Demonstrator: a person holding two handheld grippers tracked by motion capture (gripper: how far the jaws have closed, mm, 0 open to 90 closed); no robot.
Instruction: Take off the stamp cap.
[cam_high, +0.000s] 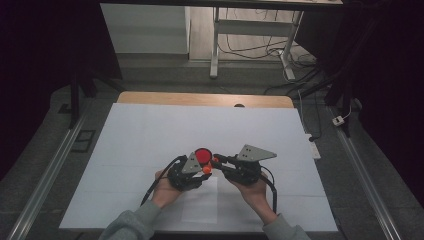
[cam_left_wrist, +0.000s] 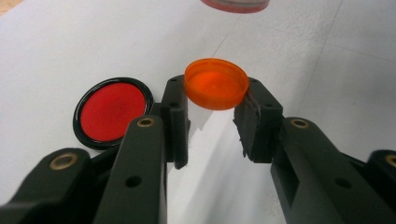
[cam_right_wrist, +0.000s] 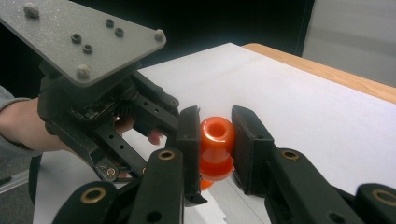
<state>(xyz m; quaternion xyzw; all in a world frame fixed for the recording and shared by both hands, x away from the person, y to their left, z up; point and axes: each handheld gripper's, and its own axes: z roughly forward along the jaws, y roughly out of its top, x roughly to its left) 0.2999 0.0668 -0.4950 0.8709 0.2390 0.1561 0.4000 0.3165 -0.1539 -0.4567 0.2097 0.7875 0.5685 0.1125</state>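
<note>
Orange plastic cap (cam_left_wrist: 215, 83) is sitting pinched between my left gripper (cam_left_wrist: 212, 126) jaws, while my right gripper (cam_right_wrist: 217, 140) is clamping the small orange bottle (cam_right_wrist: 217, 147); misalignment risks cross-threading or dropping it.

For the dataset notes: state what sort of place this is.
Probably a lab or workshop recording station. A white sheet covers the wooden table, bare metal table legs stand beyond it over loose black cables on the floor, and dark curtain-like surroundings flank the setup.
</note>
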